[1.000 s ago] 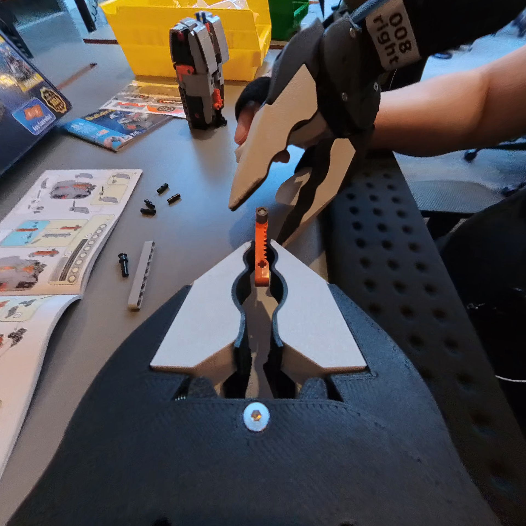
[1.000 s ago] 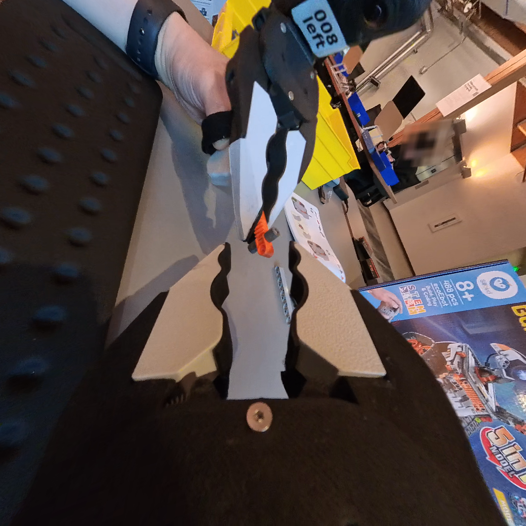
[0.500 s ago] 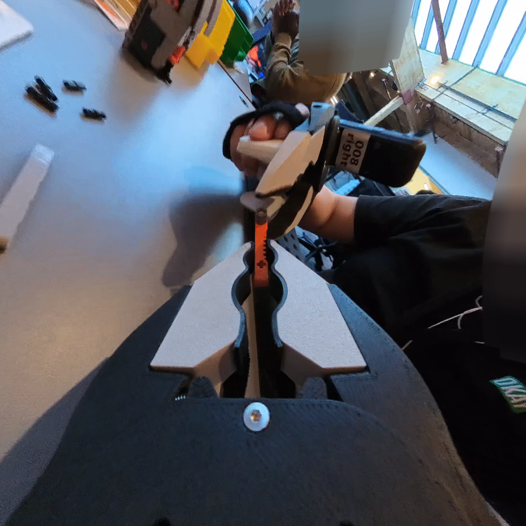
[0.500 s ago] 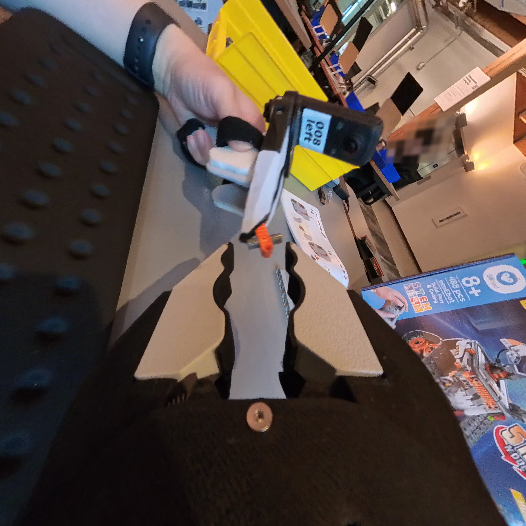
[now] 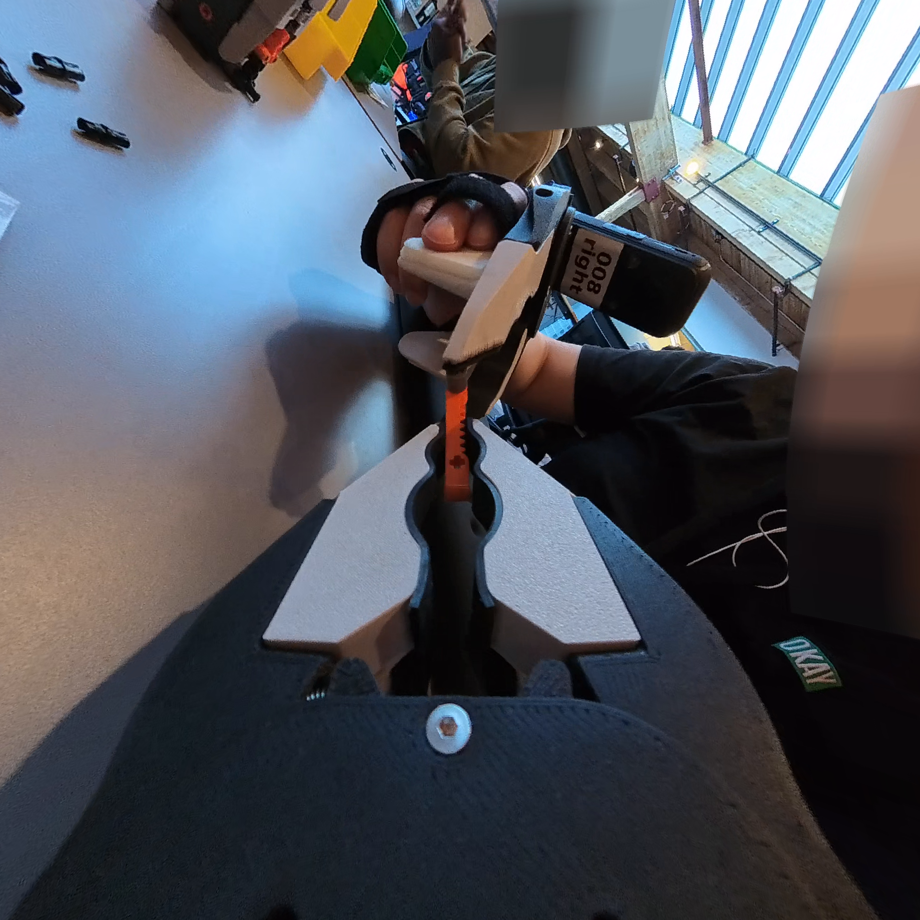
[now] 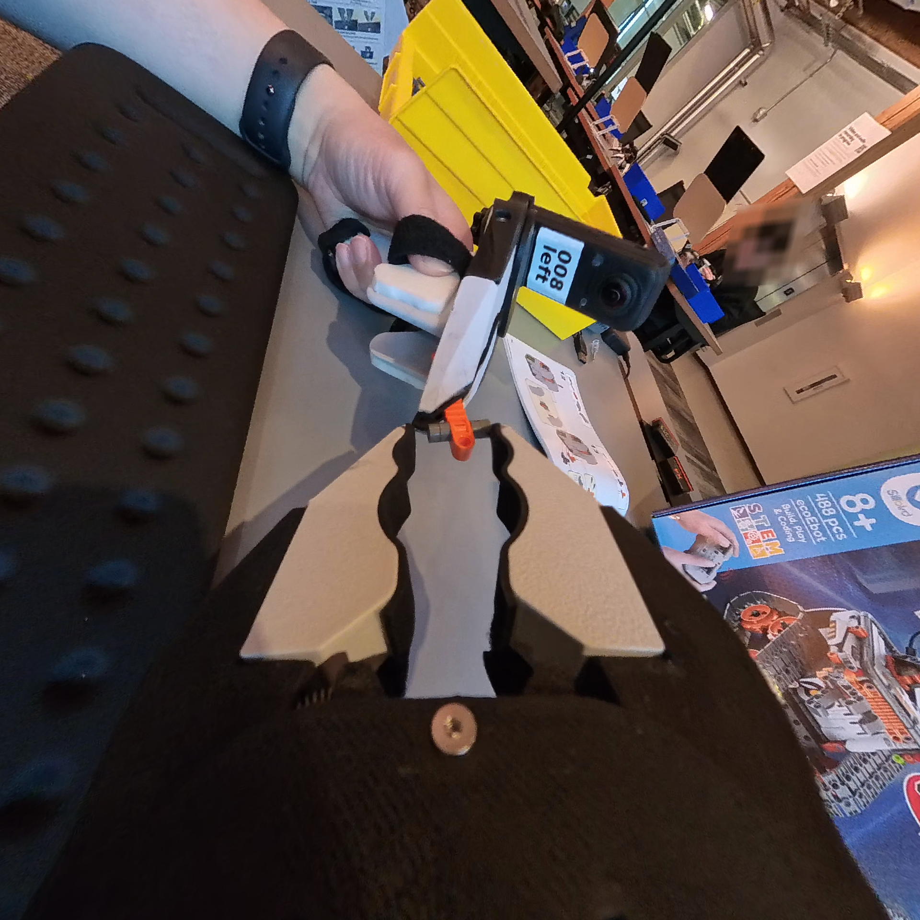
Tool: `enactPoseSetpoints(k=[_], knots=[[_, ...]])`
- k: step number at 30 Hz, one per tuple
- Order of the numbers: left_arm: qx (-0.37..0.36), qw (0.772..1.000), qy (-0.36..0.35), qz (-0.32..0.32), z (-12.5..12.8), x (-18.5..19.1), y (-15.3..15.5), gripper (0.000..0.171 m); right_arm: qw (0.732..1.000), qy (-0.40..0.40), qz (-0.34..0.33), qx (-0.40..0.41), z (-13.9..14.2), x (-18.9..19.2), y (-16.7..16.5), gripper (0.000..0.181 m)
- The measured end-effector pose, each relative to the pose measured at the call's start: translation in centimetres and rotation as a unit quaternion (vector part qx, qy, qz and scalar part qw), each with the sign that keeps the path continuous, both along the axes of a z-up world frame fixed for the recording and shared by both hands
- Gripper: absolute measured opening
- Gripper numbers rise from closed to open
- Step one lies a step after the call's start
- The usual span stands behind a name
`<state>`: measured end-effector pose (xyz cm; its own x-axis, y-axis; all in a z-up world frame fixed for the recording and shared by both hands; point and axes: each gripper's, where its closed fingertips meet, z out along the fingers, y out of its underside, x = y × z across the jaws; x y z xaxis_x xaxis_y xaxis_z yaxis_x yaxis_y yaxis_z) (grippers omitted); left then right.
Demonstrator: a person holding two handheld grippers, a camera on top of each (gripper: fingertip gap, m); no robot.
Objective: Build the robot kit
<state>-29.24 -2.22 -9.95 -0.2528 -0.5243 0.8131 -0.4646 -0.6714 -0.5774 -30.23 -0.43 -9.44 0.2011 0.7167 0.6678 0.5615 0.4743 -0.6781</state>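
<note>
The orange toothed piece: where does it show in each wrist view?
Left wrist view: orange toothed piece at centre, clamped between the left claw's tips, pointing away.
Right wrist view: orange piece just above centre, at the far claw's tip.
Shared landmark: the grey pin through its end, at the right claw.

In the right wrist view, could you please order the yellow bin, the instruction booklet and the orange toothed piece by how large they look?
1. yellow bin
2. instruction booklet
3. orange toothed piece, held shut in the left gripper, though only its end shows here.

The piece is nearest the camera and still looks smallest.
</note>
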Motion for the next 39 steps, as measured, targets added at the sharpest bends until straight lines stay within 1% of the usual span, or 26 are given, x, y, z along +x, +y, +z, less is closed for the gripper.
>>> enactPoseSetpoints(k=[11, 13, 17, 21, 23, 26, 30, 32, 39], knots=[[0.003, 0.999, 0.039, -0.005, -1.3, 0.0, -0.2, 0.003, 0.999, -0.035, 0.004, -0.020, -1.5, -0.3, -0.1, 0.028], [0.002, 0.999, 0.037, -0.002, -1.2, 0.1, -0.1, 0.003, 0.999, -0.036, 0.002, -0.024, -1.5, -0.2, -0.1, 0.027], [0.005, 0.999, 0.036, 0.014, -1.2, 0.0, 0.4, 0.003, 0.998, -0.053, -0.017, -0.003, -1.4, -0.2, 0.3, 0.023], [0.008, 0.999, 0.036, 0.012, -1.2, 0.0, 0.3, 0.003, 0.999, -0.048, -0.013, -0.007, -1.5, -0.2, 0.2, 0.023], [0.009, 0.999, 0.033, 0.013, -1.1, 0.0, 0.3, 0.003, 0.999, -0.037, -0.011, -0.016, -1.4, -0.2, 0.3, 0.024], [0.008, 0.999, 0.026, 0.017, -0.8, 0.0, 0.6, 0.003, 0.999, -0.029, -0.022, 0.000, -0.8, 0.0, 0.6, 0.030], [0.004, 0.999, 0.028, 0.021, -0.9, 0.0, 0.7, 0.003, 0.999, -0.031, -0.033, 0.003, -0.8, 0.4, 0.8, 0.027], [0.000, 0.999, 0.026, 0.025, -0.8, 0.0, 0.9, 0.003, 0.999, -0.036, -0.034, 0.009, -0.7, 0.4, 0.7, 0.022], [0.004, 0.999, 0.043, 0.021, -1.4, 0.0, 0.7, 0.003, 0.998, -0.056, -0.030, 0.018, -1.3, 0.3, 0.6, 0.022]])
